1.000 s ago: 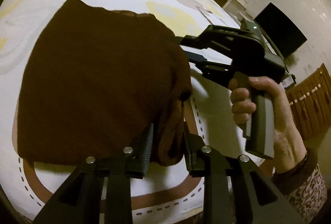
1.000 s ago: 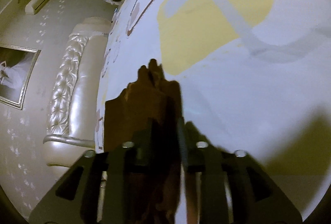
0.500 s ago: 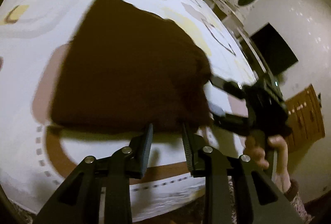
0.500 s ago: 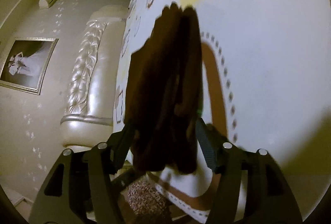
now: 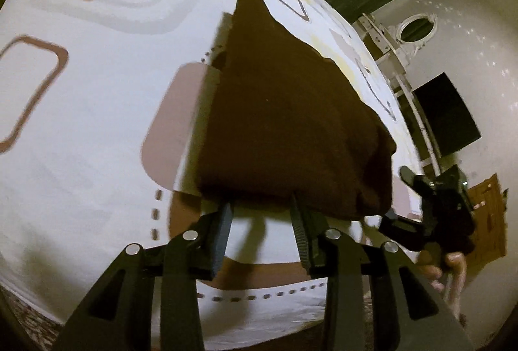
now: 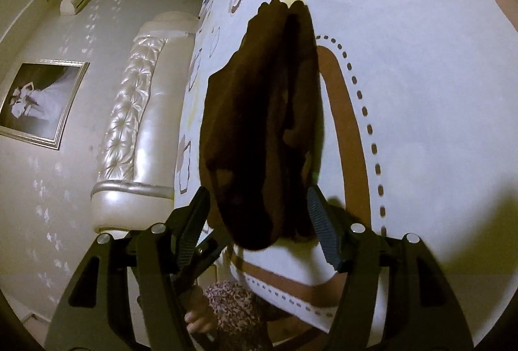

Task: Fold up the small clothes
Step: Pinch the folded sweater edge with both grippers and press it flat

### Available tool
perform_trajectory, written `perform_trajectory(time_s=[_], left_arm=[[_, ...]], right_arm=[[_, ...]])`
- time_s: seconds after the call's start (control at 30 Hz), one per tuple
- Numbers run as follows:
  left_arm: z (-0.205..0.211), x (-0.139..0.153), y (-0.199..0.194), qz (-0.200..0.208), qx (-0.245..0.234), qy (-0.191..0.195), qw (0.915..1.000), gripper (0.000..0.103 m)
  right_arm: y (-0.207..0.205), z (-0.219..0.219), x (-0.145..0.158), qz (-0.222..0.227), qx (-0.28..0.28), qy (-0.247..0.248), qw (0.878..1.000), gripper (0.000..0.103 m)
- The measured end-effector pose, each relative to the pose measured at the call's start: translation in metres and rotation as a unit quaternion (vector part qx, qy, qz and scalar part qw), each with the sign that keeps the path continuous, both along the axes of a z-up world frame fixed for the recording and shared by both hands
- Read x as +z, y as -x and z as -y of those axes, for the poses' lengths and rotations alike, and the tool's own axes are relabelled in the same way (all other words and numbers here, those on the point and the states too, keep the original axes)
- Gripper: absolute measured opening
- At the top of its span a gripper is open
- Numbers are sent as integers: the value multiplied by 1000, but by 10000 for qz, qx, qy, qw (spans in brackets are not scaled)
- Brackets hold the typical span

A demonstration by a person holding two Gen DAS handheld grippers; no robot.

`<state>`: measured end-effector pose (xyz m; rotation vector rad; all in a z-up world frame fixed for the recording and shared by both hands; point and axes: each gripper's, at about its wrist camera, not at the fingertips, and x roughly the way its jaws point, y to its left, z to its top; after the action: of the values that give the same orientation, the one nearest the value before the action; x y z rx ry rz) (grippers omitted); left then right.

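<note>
Left wrist view. Folded brown garment (image 5: 291, 130) lying on the patterned bedsheet (image 5: 97, 124). The left claw (image 5: 262, 221) has just been opening — its fingers stand apart at the garment's near edge, nothing gripped. At right, the right claw (image 5: 393, 195) in a hand (image 5: 450, 266), beside the garment's corner.

Black left gripper (image 5: 261, 232) with silver screws and ribbed jaws; floral-patterned sleeve (image 6: 236, 305).

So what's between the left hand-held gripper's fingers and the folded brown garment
Only bare patterned bedsheet, in the left wrist view: the left hand-held gripper is open, just short of the brown garment.
</note>
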<state>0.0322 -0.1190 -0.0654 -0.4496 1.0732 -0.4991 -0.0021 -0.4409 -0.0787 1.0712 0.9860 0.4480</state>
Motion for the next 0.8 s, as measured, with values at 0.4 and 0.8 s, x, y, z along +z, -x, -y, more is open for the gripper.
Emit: perform_trajectory(time_s=[0.4, 0.8], left_arm=[[2, 5, 1, 754, -206, -999, 9919, 37], [-20, -1, -11, 611, 292, -855, 9940, 37]], right_arm=[[5, -7, -3, -24, 59, -173, 9998, 62], [3, -26, 6, -5, 209, 657, 9976, 26]])
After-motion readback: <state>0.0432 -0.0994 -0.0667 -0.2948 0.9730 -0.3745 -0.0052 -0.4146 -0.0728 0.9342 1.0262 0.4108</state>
